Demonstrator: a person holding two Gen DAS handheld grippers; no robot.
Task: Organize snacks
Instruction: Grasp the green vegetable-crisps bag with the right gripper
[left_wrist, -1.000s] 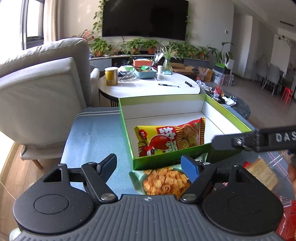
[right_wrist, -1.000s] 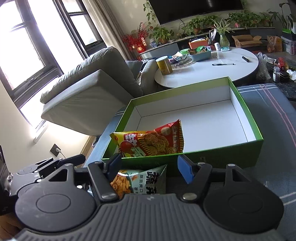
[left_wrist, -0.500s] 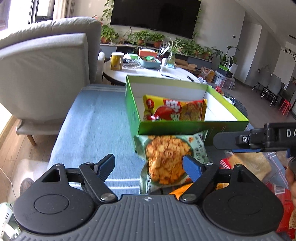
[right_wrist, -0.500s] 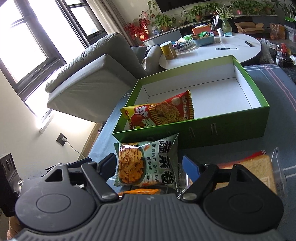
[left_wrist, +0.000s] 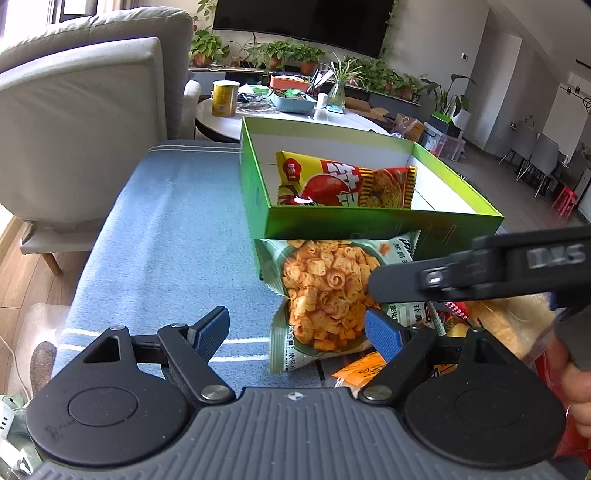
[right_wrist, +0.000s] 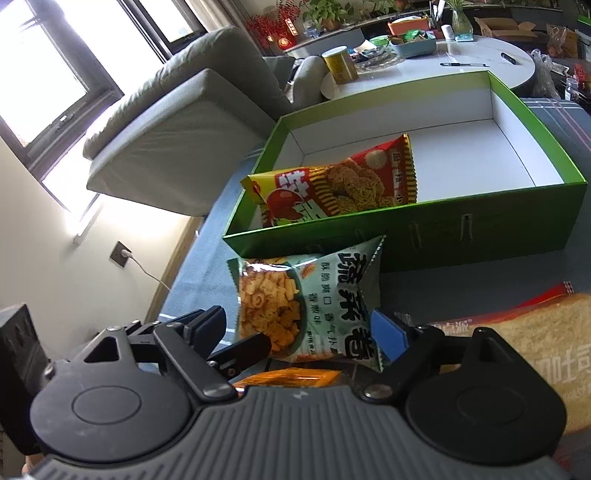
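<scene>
Both dropped toward green snack bag lying just outside green box; left gripper widened, right gripper straddling bag, both empty, pickup next.

Each camera sits just behind its own tongs, angled down and close over the blue-covered surface — the left view faces the television wall, the right view turns toward the window and sofa — and both share the green box and pale-green snack bag.
</scene>
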